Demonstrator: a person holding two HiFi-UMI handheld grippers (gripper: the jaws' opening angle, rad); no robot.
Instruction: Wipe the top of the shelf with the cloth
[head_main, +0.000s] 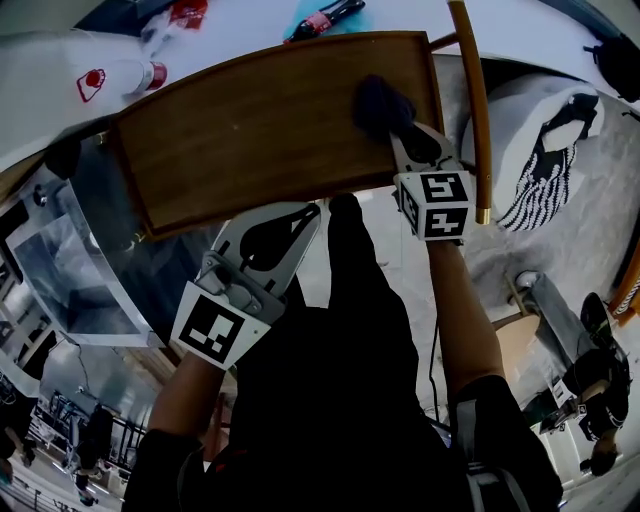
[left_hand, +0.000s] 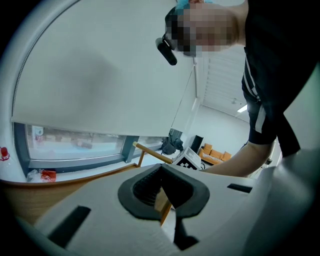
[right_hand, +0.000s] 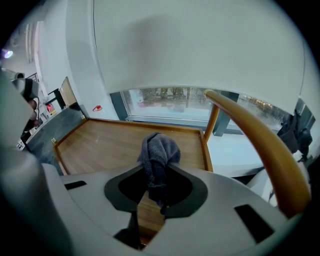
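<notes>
Wooden shelf top (head_main: 250, 130): my right tongs (head_main: 398, 130) clamp the cloth (head_main: 378, 100); left tongs (head_main: 300, 215) closed, empty. I'd press flat, sweeping overlapping strokes.

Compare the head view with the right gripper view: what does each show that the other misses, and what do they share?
Only the head view: the left gripper, held off the near edge of the shelf top, and a red-labelled bottle beyond it. Only the right gripper view: the window behind the shelf, and its jaws clamped on the cloth. Both: the dark cloth in the right gripper, the wooden shelf top, and the curved wooden rail.
</notes>
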